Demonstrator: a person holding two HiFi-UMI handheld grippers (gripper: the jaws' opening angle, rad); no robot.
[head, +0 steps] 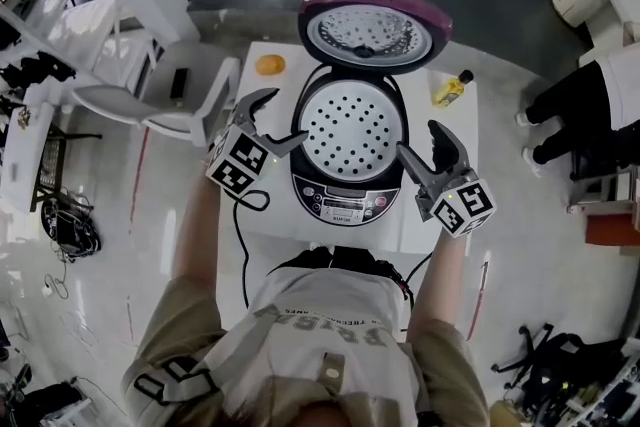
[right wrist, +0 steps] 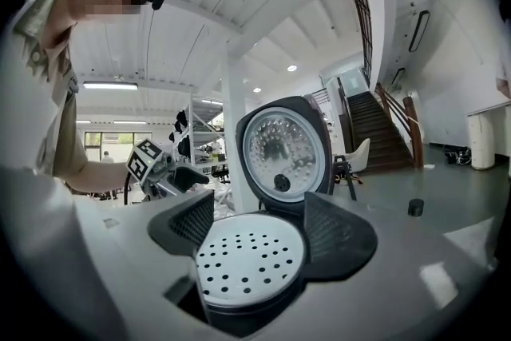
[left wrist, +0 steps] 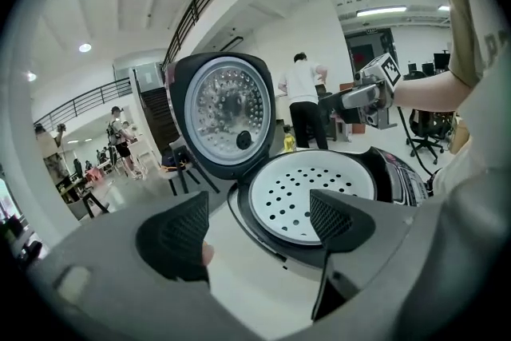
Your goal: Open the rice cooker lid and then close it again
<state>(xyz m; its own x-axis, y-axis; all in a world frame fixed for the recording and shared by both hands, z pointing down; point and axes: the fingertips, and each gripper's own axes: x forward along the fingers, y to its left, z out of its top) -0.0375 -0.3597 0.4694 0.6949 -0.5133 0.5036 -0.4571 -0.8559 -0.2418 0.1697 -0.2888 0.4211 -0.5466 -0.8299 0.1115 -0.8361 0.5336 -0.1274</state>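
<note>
The white counter (head: 455, 115) carries the rice cooker (head: 350, 170) at its middle, with the lid (head: 375, 27) swung up and open at the far side and a white holed tray (head: 350, 127) showing in the pot. I hold my left gripper (head: 283, 118) just off the cooker's left side and my right gripper (head: 418, 140) just off its right, both with jaws released and nothing between them. A yellow bottle (head: 452, 90) stands at the counter's far right corner and a small orange thing (head: 270, 65) lies at its far left.
</note>
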